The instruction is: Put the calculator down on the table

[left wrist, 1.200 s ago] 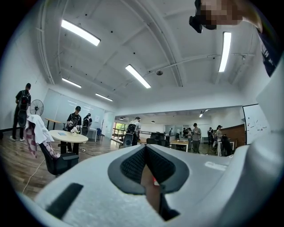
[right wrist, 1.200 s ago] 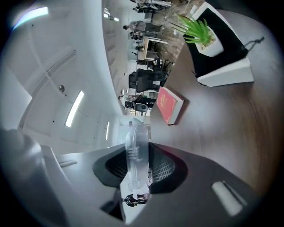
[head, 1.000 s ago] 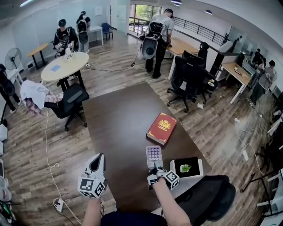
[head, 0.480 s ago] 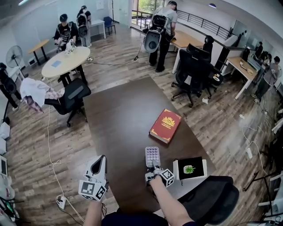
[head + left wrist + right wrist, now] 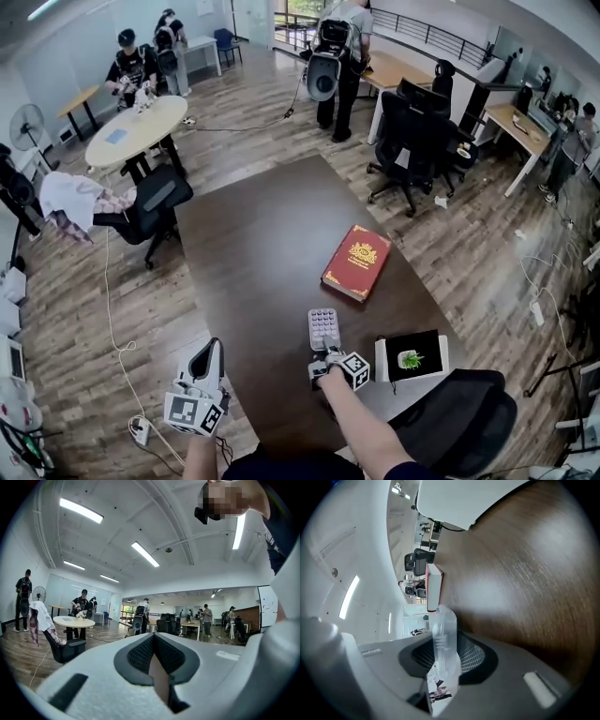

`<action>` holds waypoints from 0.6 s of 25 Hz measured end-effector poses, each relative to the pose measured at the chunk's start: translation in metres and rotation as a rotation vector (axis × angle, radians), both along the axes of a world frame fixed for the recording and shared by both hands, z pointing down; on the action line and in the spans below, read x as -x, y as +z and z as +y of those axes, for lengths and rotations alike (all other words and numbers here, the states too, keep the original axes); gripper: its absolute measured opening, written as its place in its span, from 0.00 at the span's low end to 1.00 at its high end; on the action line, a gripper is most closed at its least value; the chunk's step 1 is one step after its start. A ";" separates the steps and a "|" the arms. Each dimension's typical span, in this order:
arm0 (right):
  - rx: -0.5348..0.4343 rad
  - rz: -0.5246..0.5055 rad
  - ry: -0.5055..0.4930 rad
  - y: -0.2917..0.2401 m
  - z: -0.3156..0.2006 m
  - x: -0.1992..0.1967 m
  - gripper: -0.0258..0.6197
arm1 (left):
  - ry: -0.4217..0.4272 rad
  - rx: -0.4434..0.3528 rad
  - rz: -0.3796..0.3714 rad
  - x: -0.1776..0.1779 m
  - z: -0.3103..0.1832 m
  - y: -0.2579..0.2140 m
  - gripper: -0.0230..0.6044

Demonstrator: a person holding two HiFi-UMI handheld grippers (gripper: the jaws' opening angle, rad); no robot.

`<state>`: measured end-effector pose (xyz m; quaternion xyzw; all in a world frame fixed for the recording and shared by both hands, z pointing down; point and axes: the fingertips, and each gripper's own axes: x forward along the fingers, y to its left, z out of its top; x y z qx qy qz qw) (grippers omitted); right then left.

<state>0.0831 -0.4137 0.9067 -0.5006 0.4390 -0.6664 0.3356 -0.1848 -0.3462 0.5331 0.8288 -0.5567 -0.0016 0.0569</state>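
Note:
The calculator (image 5: pixel 324 328), pale grey with rows of lilac keys, lies flat and low over the dark brown table (image 5: pixel 253 253) near its front edge. My right gripper (image 5: pixel 328 350) is shut on its near end. In the right gripper view the calculator (image 5: pixel 443 634) shows edge-on between the pads of the right gripper (image 5: pixel 445 663). Whether it touches the table top I cannot tell. My left gripper (image 5: pixel 208 354) hangs off the table's left edge over the wooden floor. In its own view the left gripper (image 5: pixel 154 641) has its jaws together with nothing in them.
A red book (image 5: pixel 356 262) lies on the table beyond the calculator, and it shows as the red book (image 5: pixel 433 587) in the right gripper view. A white-framed tablet (image 5: pixel 411 358) lies at the front right corner. A black office chair (image 5: pixel 459 422) stands near it. Several people stand far off.
My right gripper has sunk toward the table top with the calculator still in it. The left gripper has kept its place.

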 end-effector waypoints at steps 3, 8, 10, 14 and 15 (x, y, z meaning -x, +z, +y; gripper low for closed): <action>0.000 -0.005 0.004 0.003 -0.004 0.004 0.22 | -0.016 0.011 0.007 0.003 0.000 0.003 0.03; 0.082 -0.048 0.023 0.008 -0.002 0.009 0.26 | -0.007 0.008 0.022 0.000 -0.002 0.005 0.03; 0.100 -0.074 0.020 0.004 -0.001 0.012 0.38 | -0.004 0.005 0.026 -0.002 -0.001 0.005 0.03; 0.138 -0.116 0.020 -0.004 0.000 0.015 0.54 | -0.013 0.007 0.037 -0.002 -0.002 0.006 0.03; 0.149 -0.114 0.018 -0.005 0.003 0.015 0.54 | -0.017 0.009 0.034 -0.001 -0.003 0.007 0.03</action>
